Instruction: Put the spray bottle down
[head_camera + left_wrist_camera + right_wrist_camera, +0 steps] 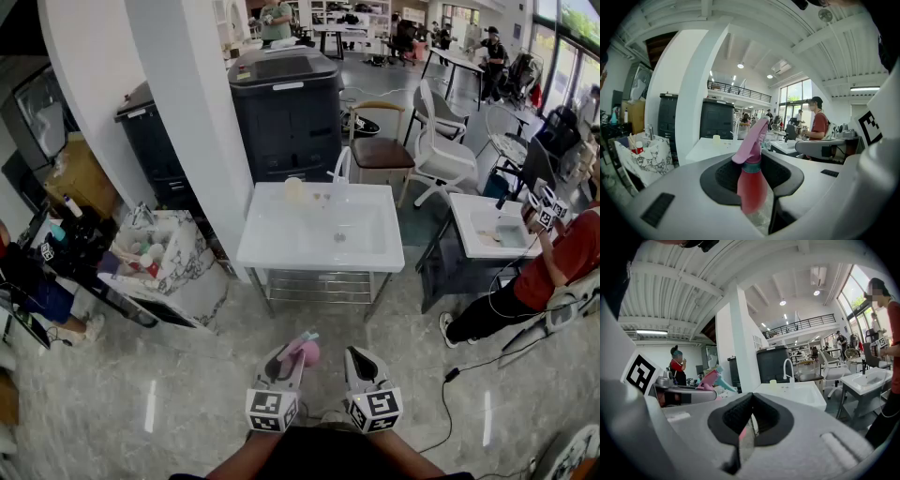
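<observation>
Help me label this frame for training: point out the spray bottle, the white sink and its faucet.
spray bottle (752,192), left gripper view, on its red body.
white sink (319,260), head view, on its front rim.
faucet (792,379), right gripper view, on the lower stem.

The spray bottle (751,185) is blurred, its base hidden low between the left gripper's (754,164) fingers (721,178).
</observation>
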